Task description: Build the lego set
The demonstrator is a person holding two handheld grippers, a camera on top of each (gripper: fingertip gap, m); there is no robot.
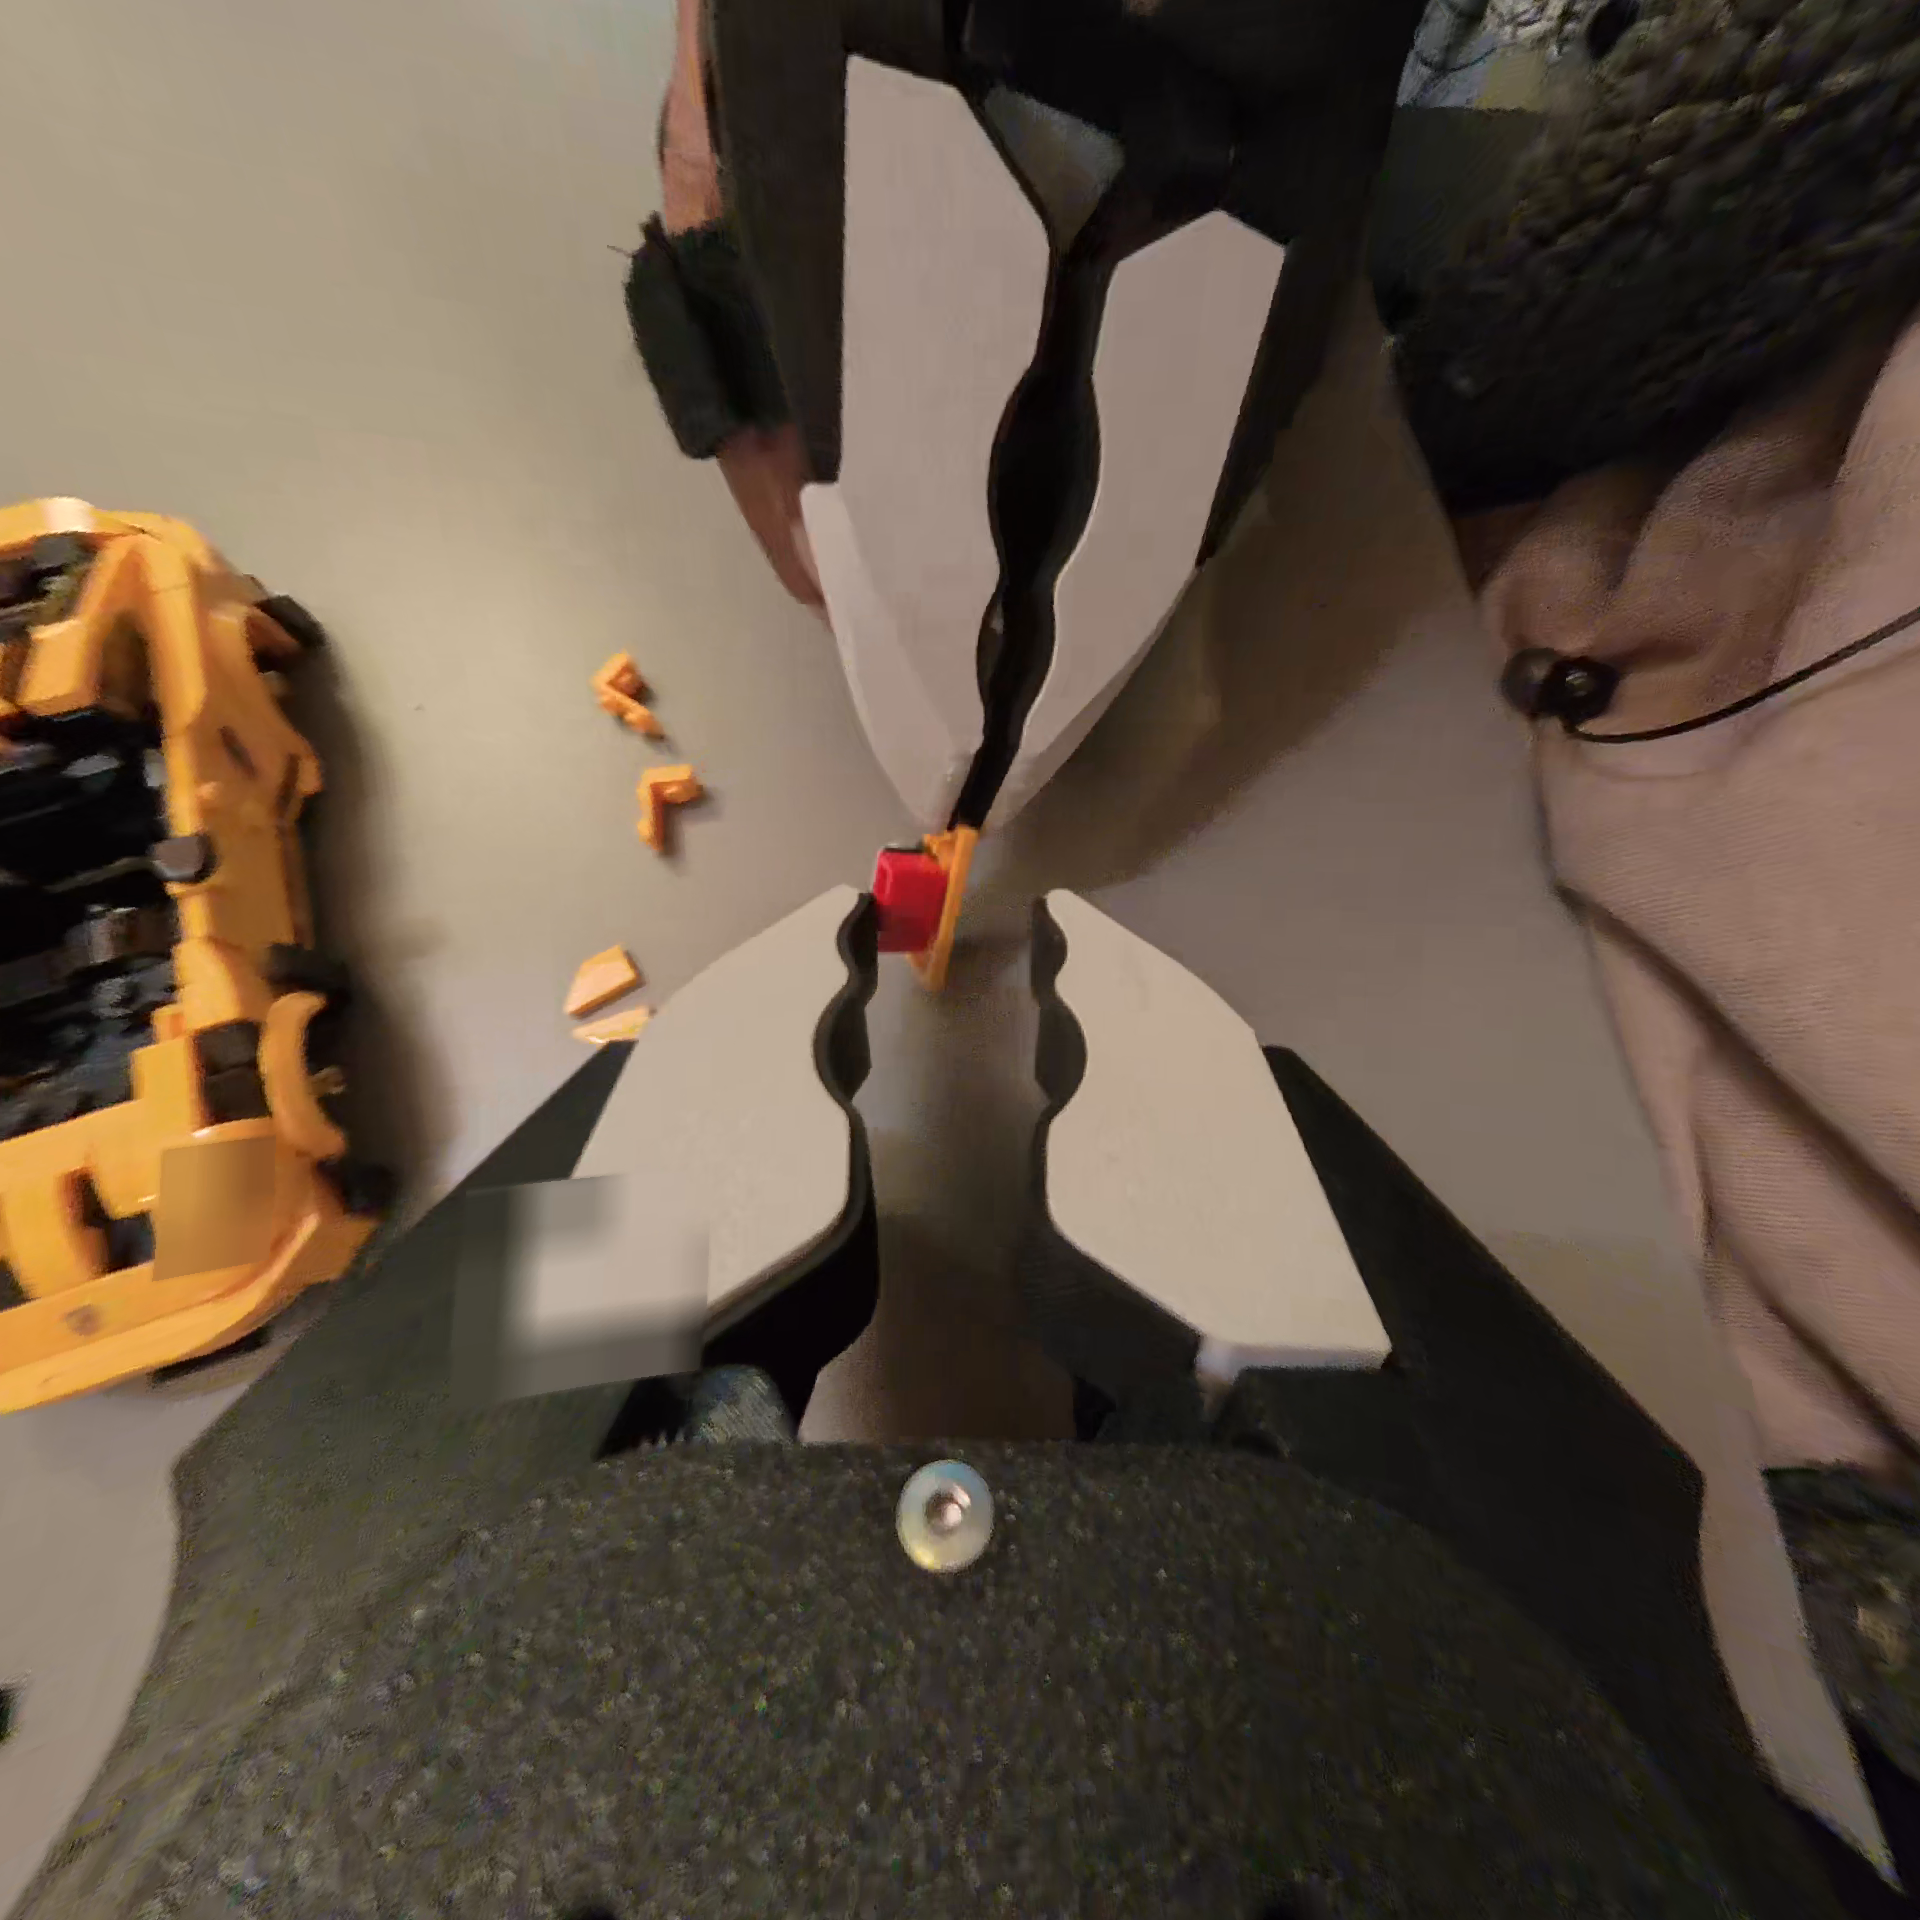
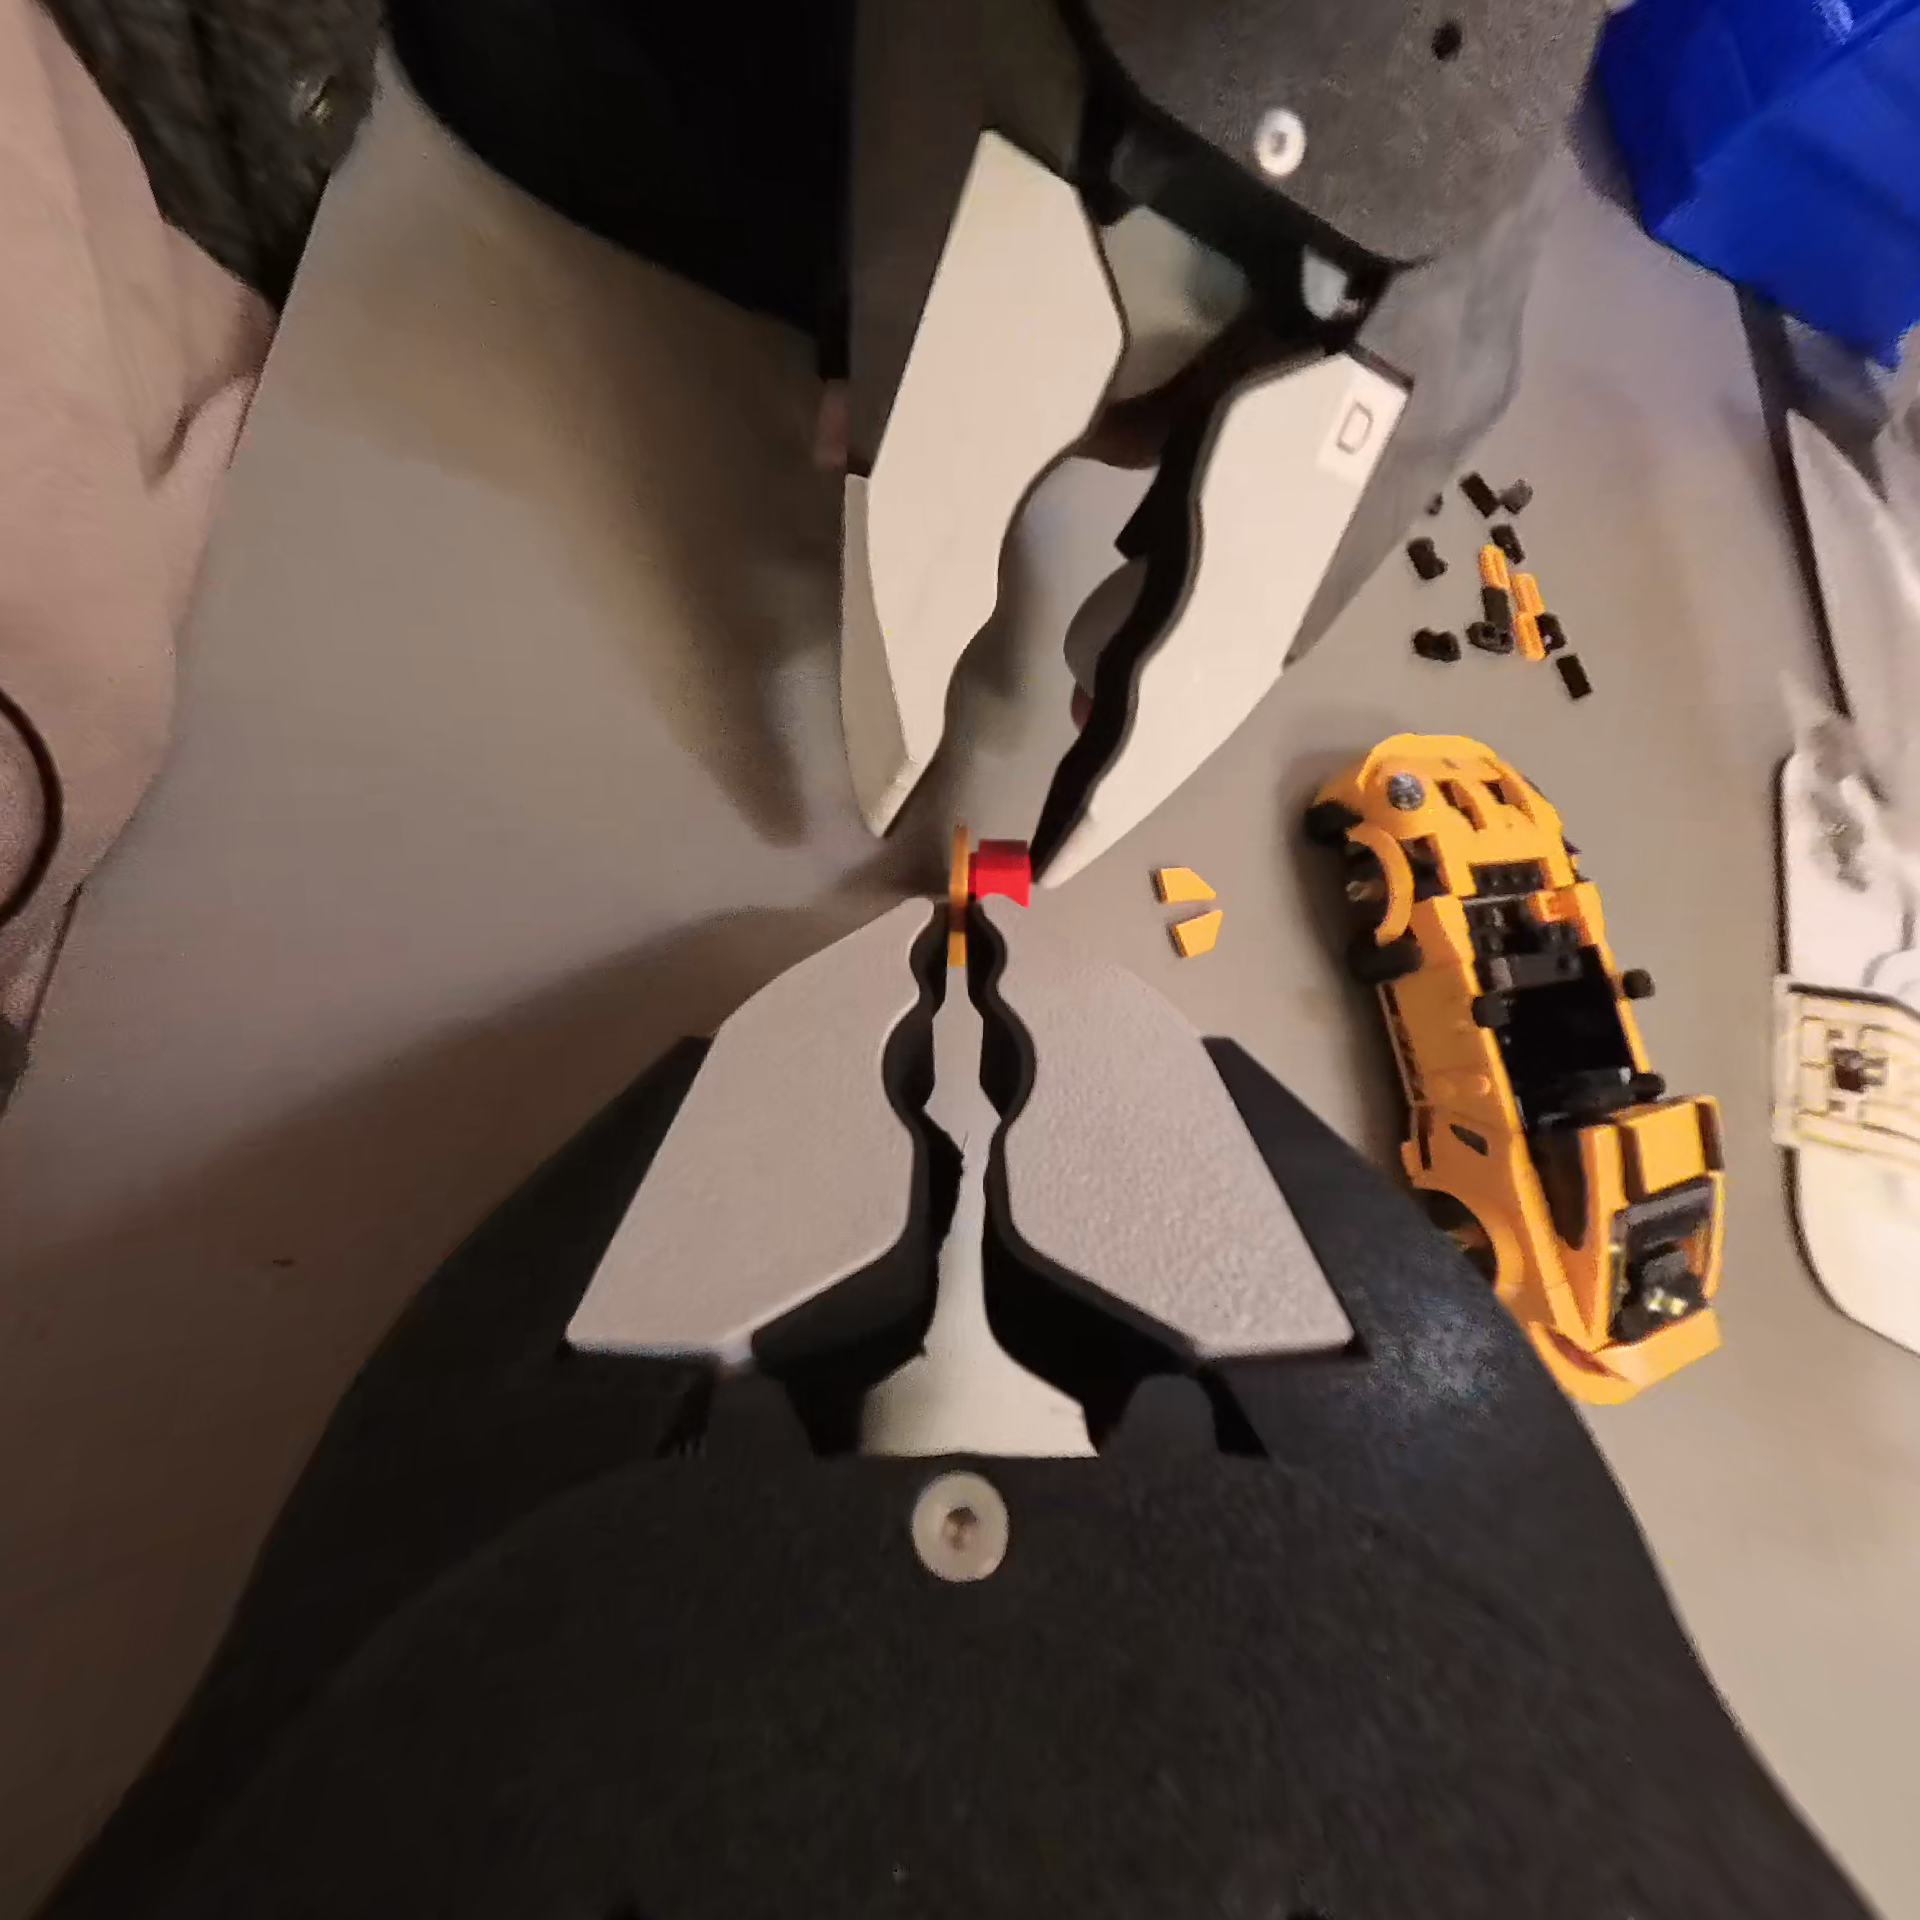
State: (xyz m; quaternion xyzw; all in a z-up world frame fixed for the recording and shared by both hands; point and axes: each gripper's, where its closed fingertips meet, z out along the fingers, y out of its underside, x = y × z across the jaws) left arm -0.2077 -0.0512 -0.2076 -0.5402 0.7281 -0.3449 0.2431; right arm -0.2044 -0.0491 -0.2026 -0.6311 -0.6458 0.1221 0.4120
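In the left wrist view, the left gripper (image 1: 951, 909) has its fingers spread apart, and one fingertip (image 1: 847, 920) touches a small red brick (image 1: 906, 902). The red brick sits on a thin orange plate (image 1: 954, 906), just above the gap between the fingers. The right gripper (image 1: 961, 821) comes down from 12 o'clock with its fingers pressed together, pinching the top edge of the orange plate. At 9 o'clock the yellow lego car (image 1: 177, 935) lies on the grey desk (image 1: 364, 312). Some loose orange pieces (image 1: 665, 795) lie between the car and the grippers.

In the right wrist view, the right gripper (image 2: 956, 925) pinches the orange plate (image 2: 957, 894) between its almost closed fingers, and the red brick (image 2: 1000, 871) sticks out to the right side of the plate. The left gripper (image 2: 961, 831) reaches in from 12 o'clock, with the fingers spread; one fingertip (image 2: 1070, 852) is against the red brick. The lego car (image 2: 1527, 1039) lies at 3 o'clock on the desk (image 2: 468, 623). Two small orange pieces (image 2: 1190, 904) lie between it and the grippers, and small black pieces (image 2: 1496, 582) are at 2 o'clock.
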